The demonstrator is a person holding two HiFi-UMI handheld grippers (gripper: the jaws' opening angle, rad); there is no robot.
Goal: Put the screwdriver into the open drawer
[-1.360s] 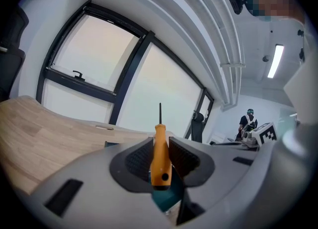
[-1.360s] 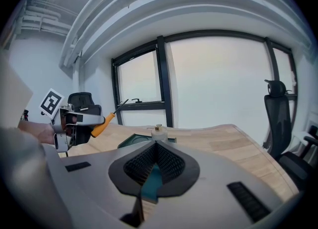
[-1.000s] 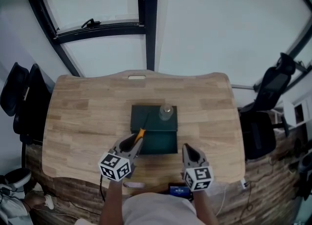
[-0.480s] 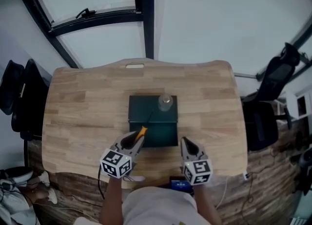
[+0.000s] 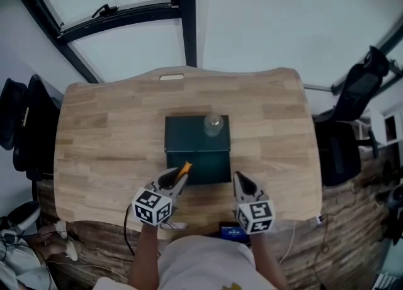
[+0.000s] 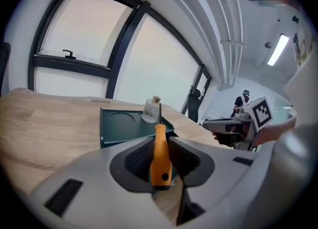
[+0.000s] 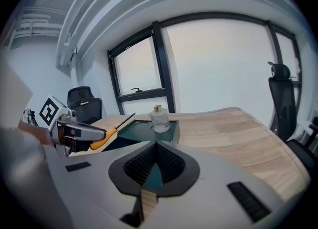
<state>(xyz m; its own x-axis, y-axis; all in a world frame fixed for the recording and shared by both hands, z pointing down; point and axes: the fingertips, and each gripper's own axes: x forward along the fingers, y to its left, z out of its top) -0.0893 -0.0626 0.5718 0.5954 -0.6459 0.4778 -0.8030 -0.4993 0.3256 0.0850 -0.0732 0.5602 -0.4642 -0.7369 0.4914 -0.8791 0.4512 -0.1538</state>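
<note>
A dark green drawer box stands mid-table, its open drawer pulled toward me. My left gripper is shut on the orange handle of the screwdriver, whose dark shaft points up and away over the drawer's left part. In the left gripper view the screwdriver handle stands upright between the pads of the left gripper. My right gripper hovers at the drawer's front right corner, its jaws together and holding nothing. From the right gripper view, the right gripper faces the box and the screwdriver shows at left.
A small glass bottle stands on the box top at its far right. The wooden table has a slot at its far edge. Office chairs flank the table; another chair stands on the right. Window frames lie beyond.
Both grippers have come down a little toward the table, the left still carrying the screwdriver. The head view has shifted slightly, so the box appears higher in the picture.
</note>
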